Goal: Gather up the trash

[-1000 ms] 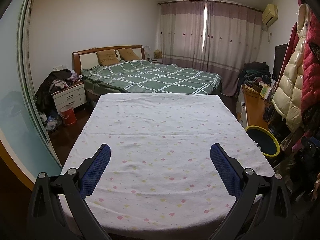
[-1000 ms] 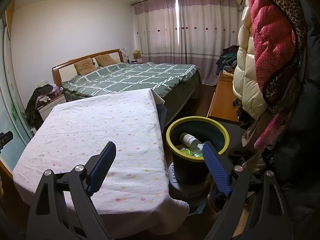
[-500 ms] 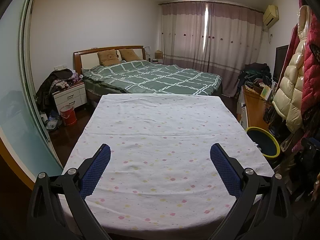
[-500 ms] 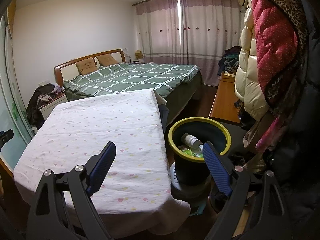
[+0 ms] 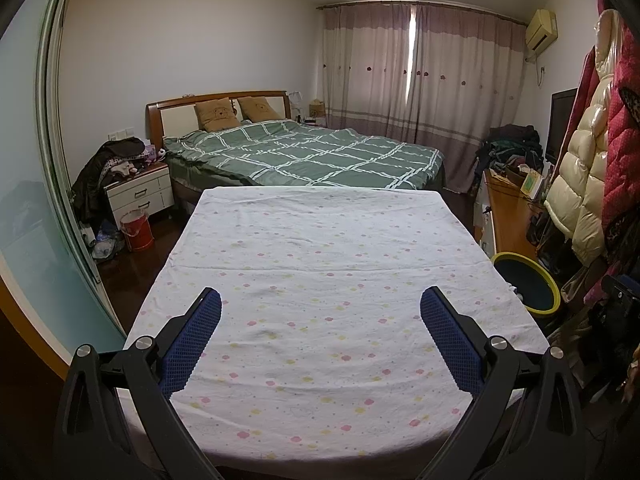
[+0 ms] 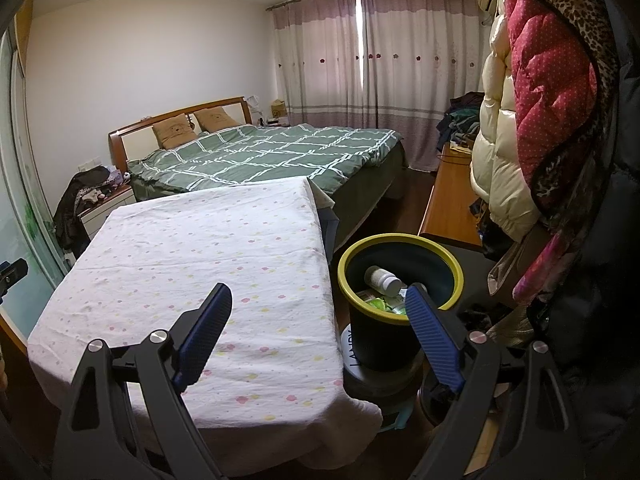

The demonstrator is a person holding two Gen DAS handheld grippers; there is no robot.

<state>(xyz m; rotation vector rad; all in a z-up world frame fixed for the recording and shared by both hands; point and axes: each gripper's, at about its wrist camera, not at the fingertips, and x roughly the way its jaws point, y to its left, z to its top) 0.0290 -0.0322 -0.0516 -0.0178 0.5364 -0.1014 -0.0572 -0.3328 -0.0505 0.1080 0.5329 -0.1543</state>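
My right claw (image 6: 318, 298) spread, empty; bin (image 6: 400, 304) just ahead-right, bottle (image 6: 382, 279) inside lying sideways; left claw (image 5: 320, 302) spread, empty, over bare cloth (image 5: 320, 260); right hand is nearer the bin.

I'm in a home bedroom. Made bed (image 5: 304, 152) with green plaid duvet, nightstand (image 5: 138, 194), drawn curtains (image 5: 420, 68). Puffer coats (image 6: 516, 120) hang by a dresser (image 5: 510, 216).
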